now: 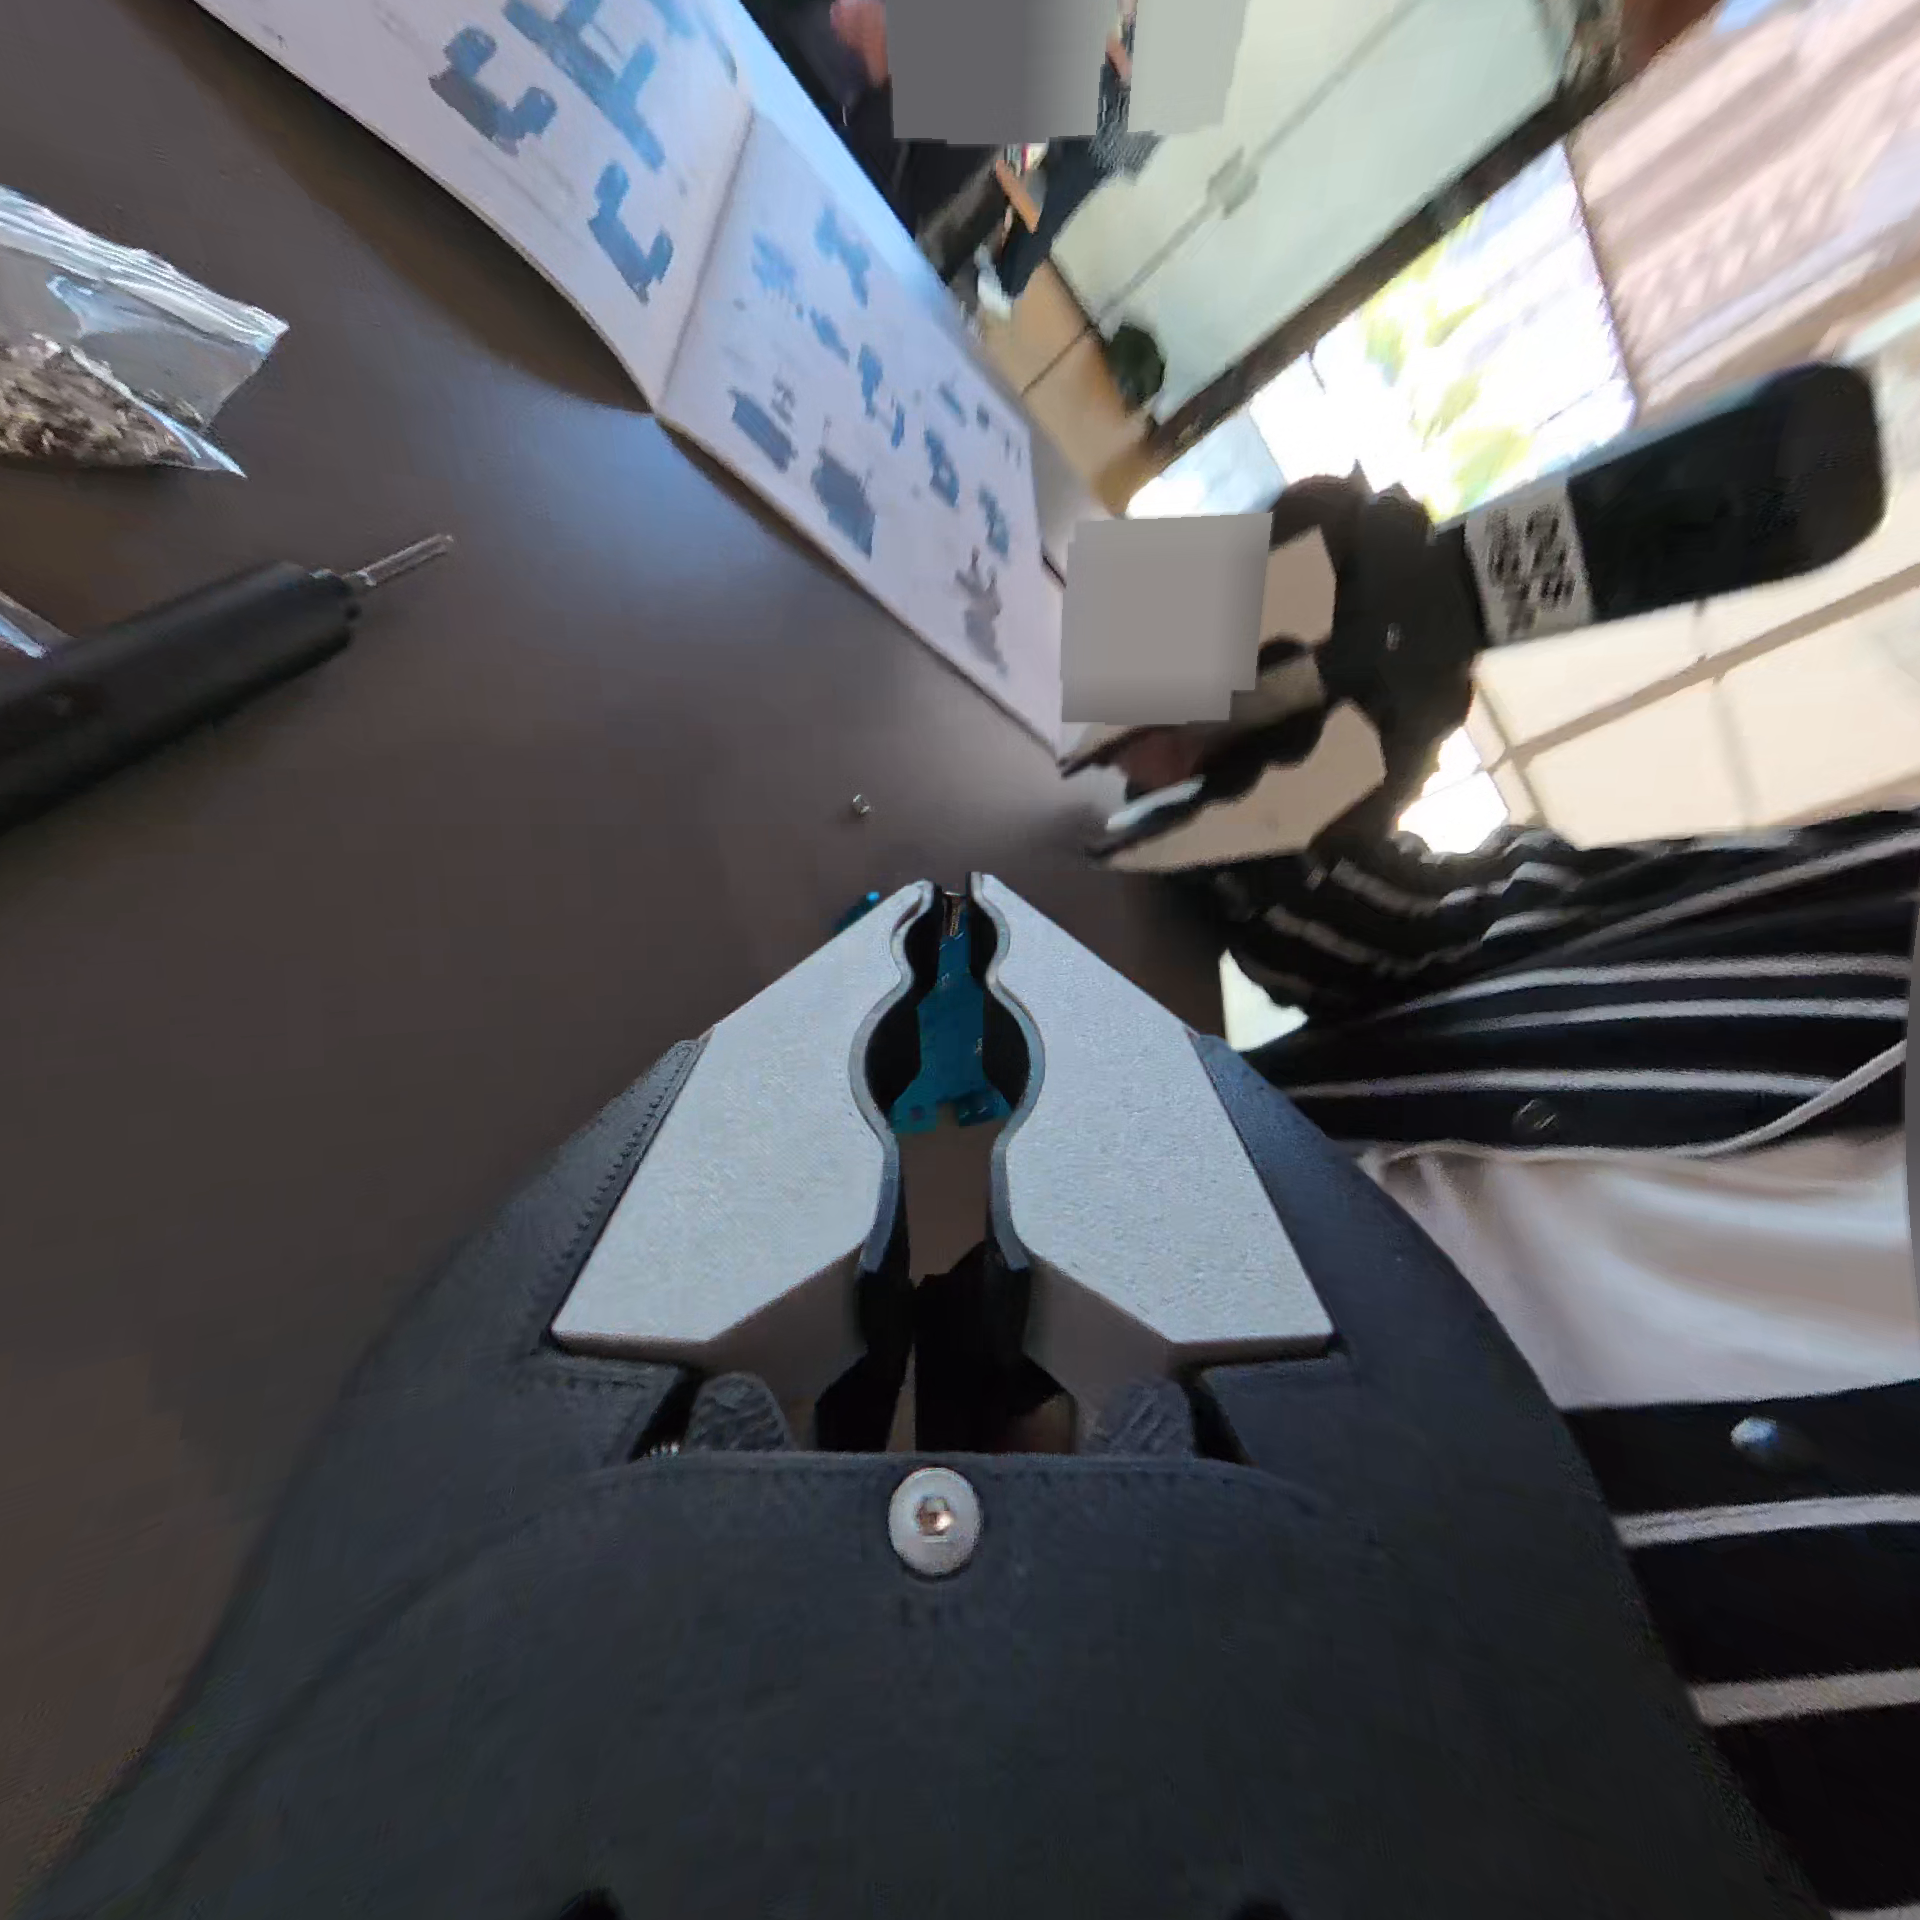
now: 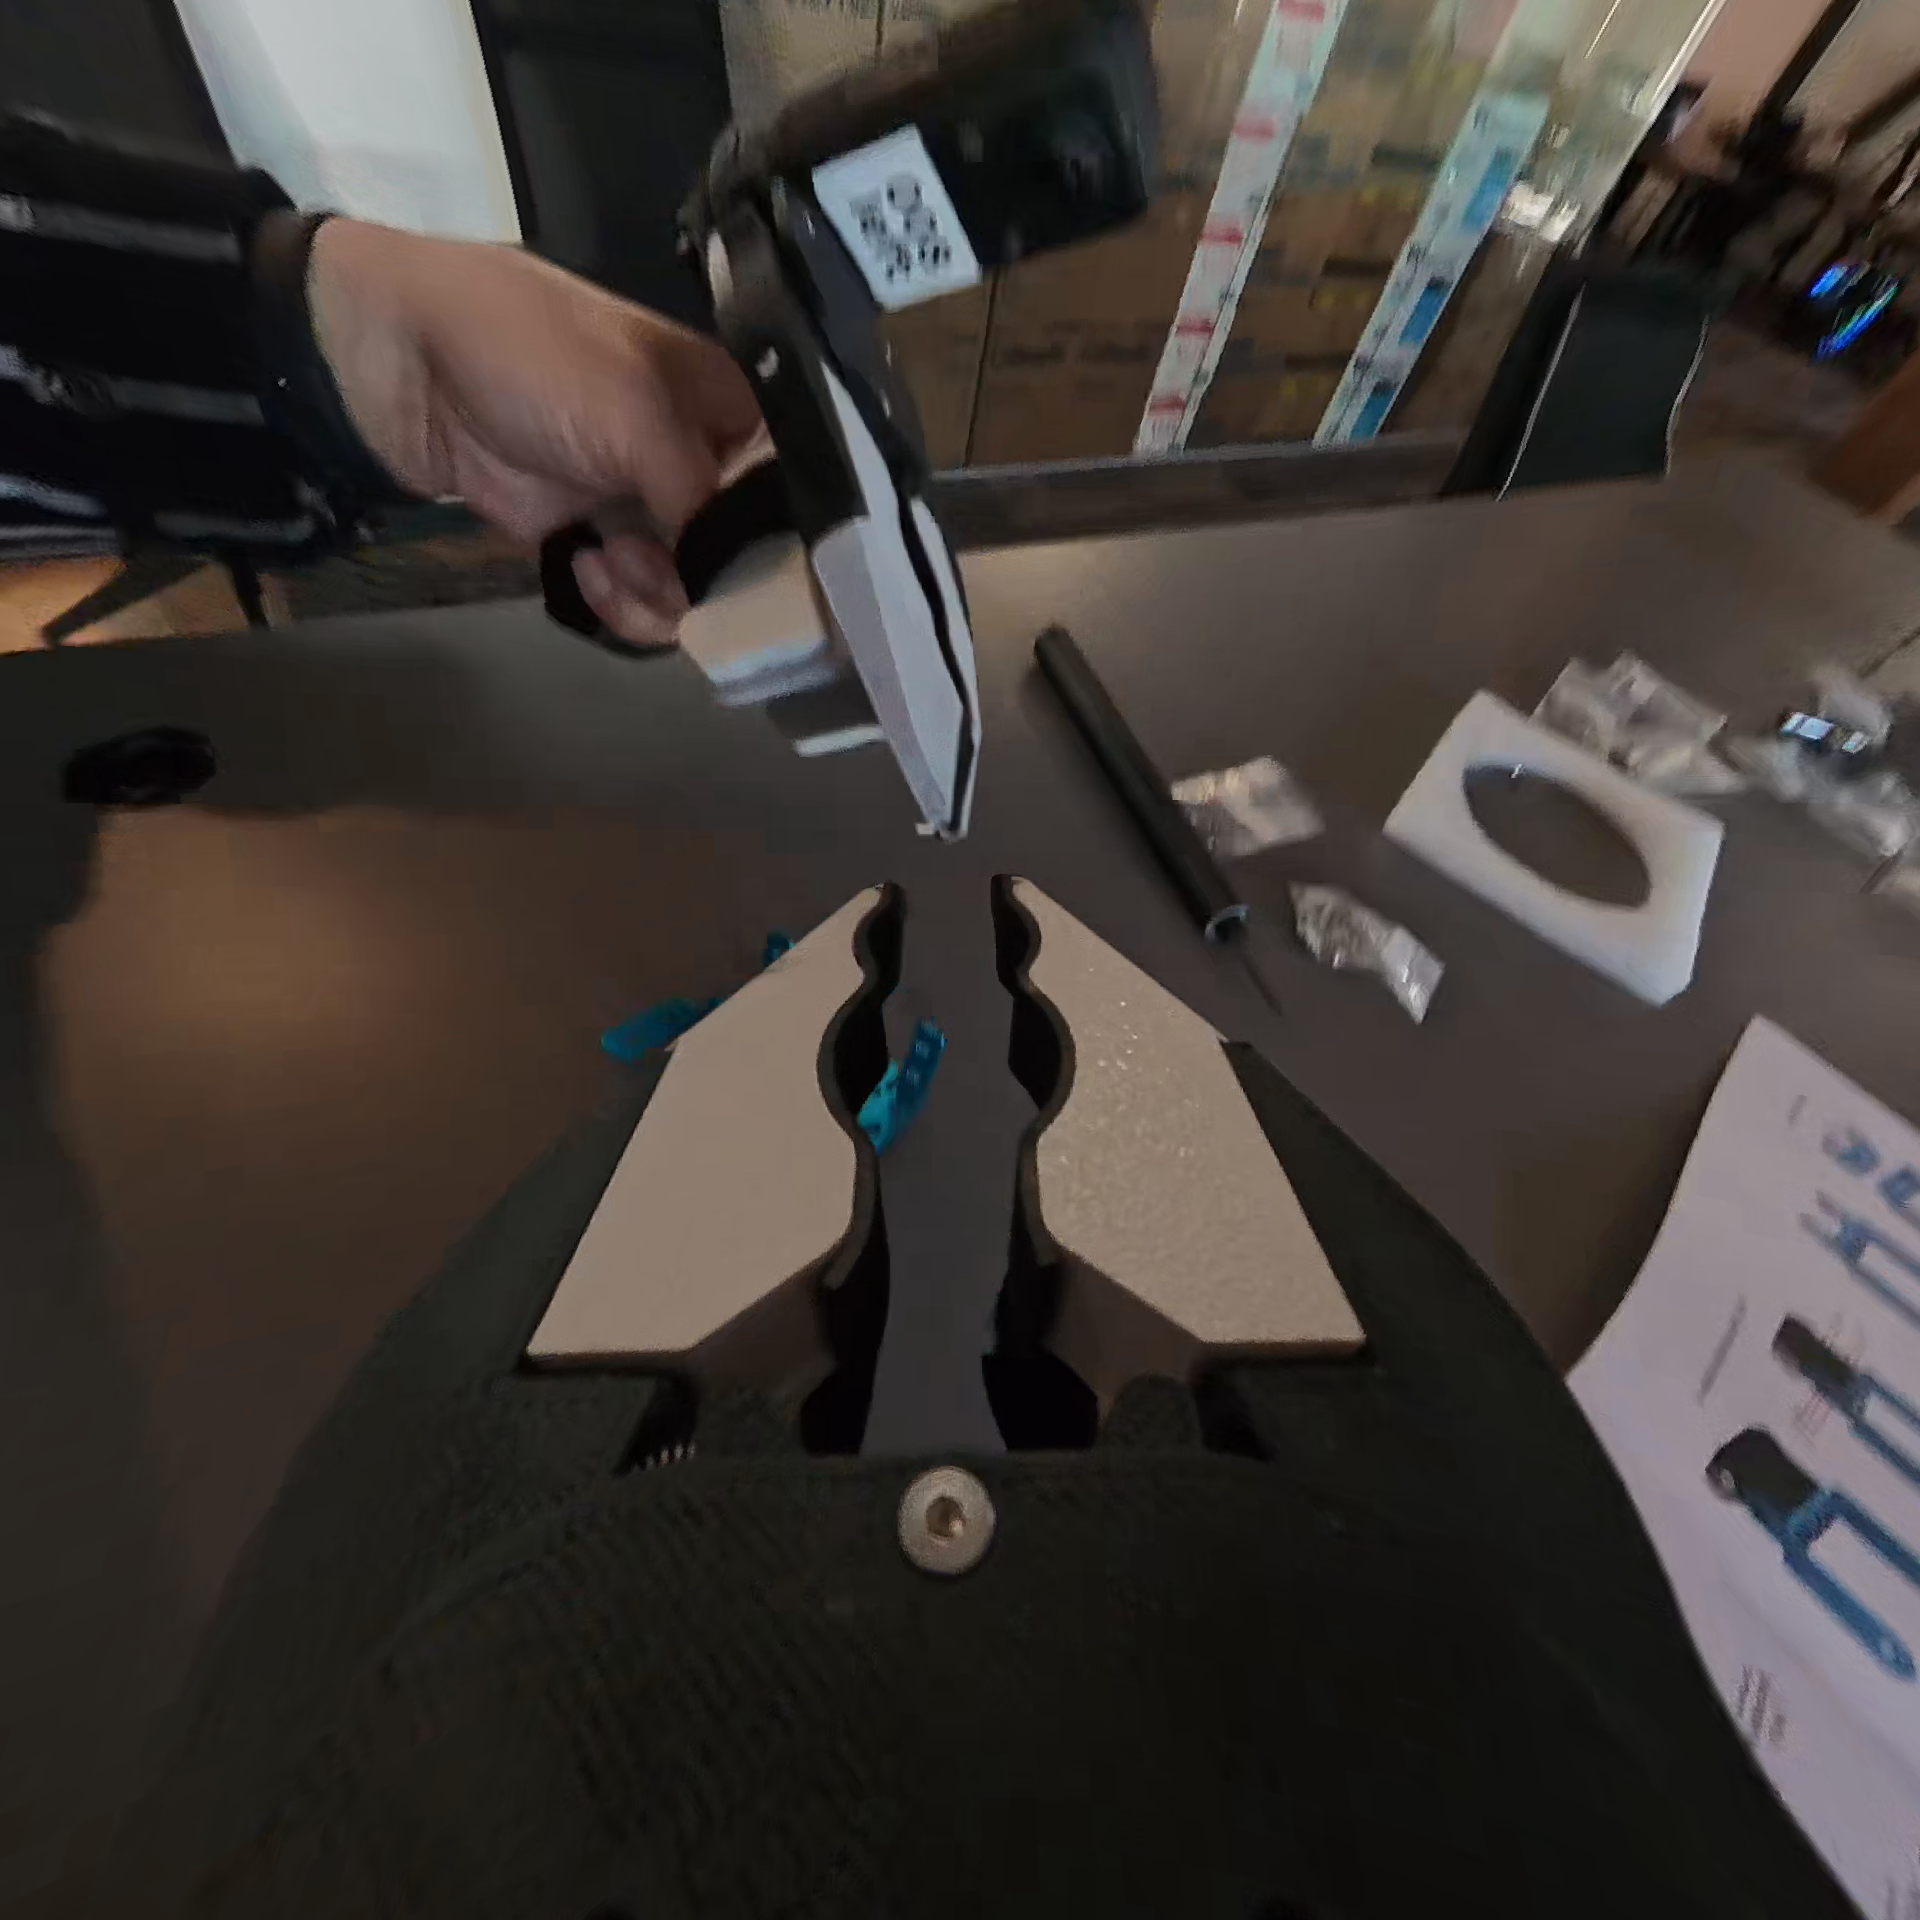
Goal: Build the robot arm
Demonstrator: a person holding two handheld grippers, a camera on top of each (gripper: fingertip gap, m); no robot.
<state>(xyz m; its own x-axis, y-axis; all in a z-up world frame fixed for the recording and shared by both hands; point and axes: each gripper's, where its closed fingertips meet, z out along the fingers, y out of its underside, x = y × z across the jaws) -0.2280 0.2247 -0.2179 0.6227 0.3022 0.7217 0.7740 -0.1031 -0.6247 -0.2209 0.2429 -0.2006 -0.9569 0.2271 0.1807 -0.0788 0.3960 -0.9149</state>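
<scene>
My left gripper [image 1: 951, 891] points down at the dark table [image 1: 468, 935] with its jaws nearly together. A tiny metallic bit shows at its tips; I cannot tell whether it is gripped. A blue metal bracket [image 1: 951, 1039] lies on the table beneath it, seen through the gap between the fingers. In the right wrist view a hand [image 2: 520, 416] holds the left gripper [image 2: 940, 826] just beyond my right gripper [image 2: 945, 891]. The right gripper is open and empty above the table. Blue bracket pieces [image 2: 902, 1081] lie under it, one [image 2: 655, 1023] poking out left of its left finger. The right gripper [image 1: 1096, 800] also shows in the left wrist view.
A black screwdriver [image 1: 177, 665] [image 2: 1143, 810] lies on the table. Clear bags of small hardware [image 1: 104, 364] [image 2: 1361, 935], a white foam block with an oval hole [image 2: 1548, 842], a printed sheet [image 1: 831, 364] [image 2: 1818, 1403] and a loose screw [image 1: 858, 802] surround it. A striped sleeve [image 1: 1558, 987] is at the right. Less than 4 cm separates the two grippers' tips. About 12 cm separates my left fingertips from the black screwdriver [image 1: 177, 665]. My right wrist view [image 2: 1185, 848] looks at it from another angle.
</scene>
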